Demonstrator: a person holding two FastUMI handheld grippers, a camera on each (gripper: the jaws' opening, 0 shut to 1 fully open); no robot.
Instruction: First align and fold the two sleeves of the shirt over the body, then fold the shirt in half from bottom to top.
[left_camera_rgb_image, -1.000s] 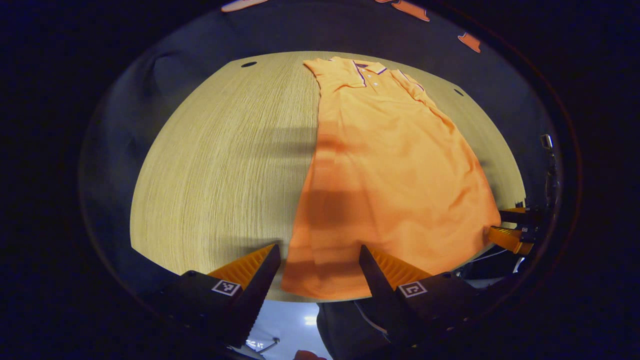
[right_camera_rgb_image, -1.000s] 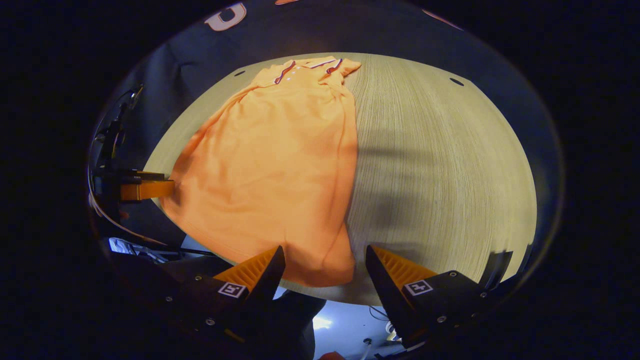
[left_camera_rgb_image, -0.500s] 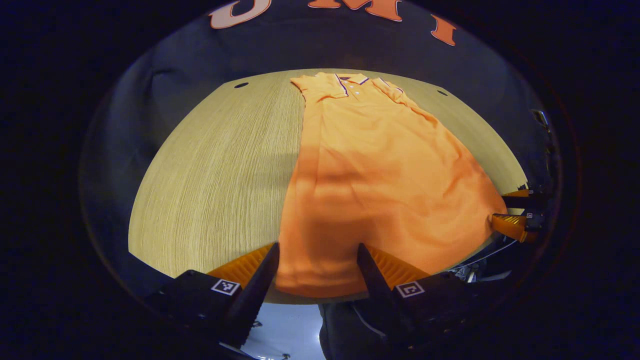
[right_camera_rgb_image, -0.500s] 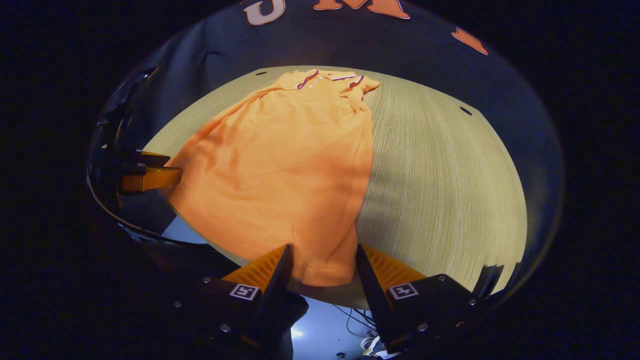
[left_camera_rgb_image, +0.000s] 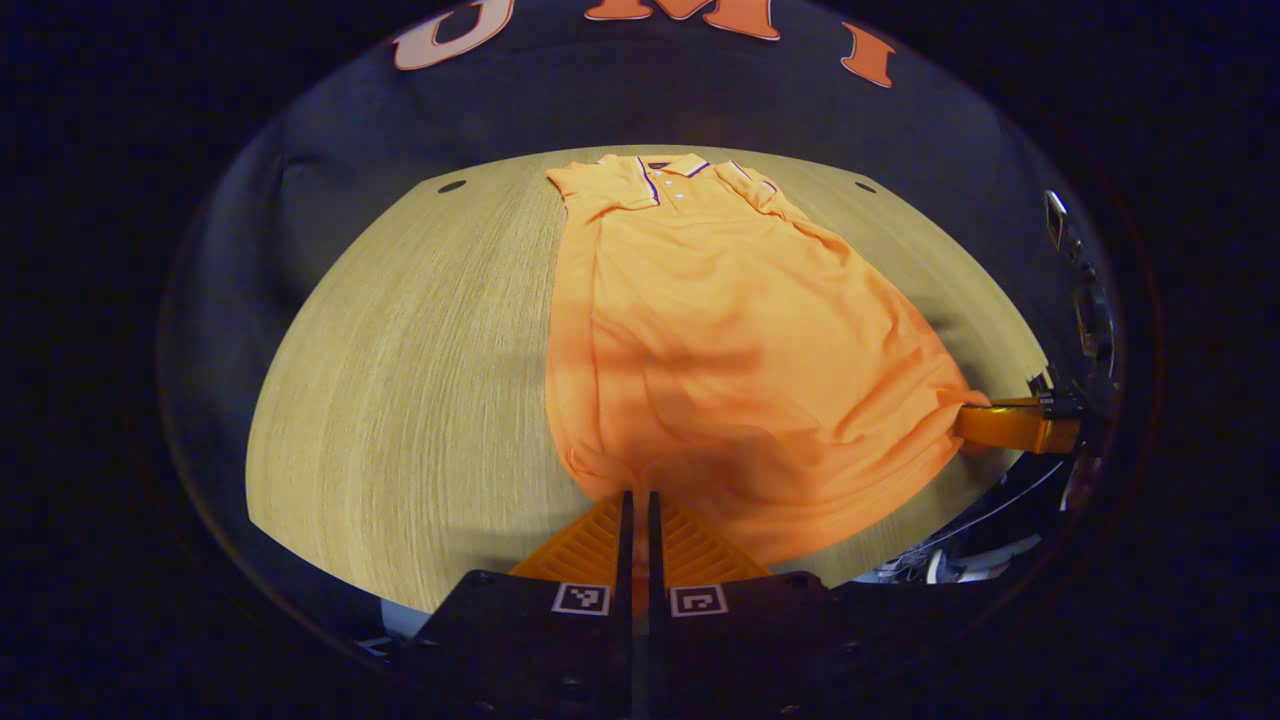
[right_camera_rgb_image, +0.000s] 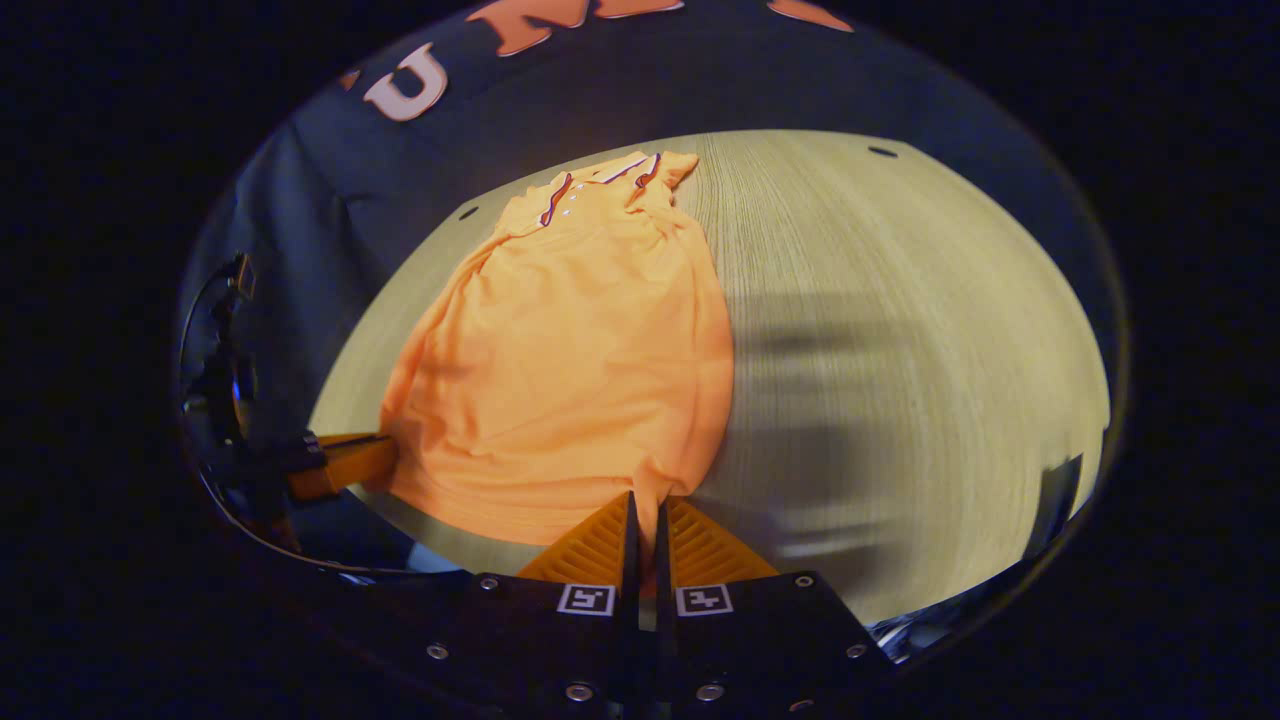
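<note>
Left gripper view had the wooden table (left_camera_rgb_image: 400, 360) spread wide, and on it the orange shirt (left_camera_rgb_image: 720, 340) lay lengthwise, collar (left_camera_rgb_image: 675, 168) at the far end, sleeves already tucked over the body, hem bunched at the near edge. Left gripper (left_camera_rgb_image: 636, 500) was clamped tight on one hem corner; right gripper (right_camera_rgb_image: 645, 505) pinched the other. Risk, as I judged it: with the cloth puckered between them, uneven carrying could skew the fold, or a thin bite might slip and drop a corner. No brand was readable on the shirt; the neck tag looked too small to tell.
</note>
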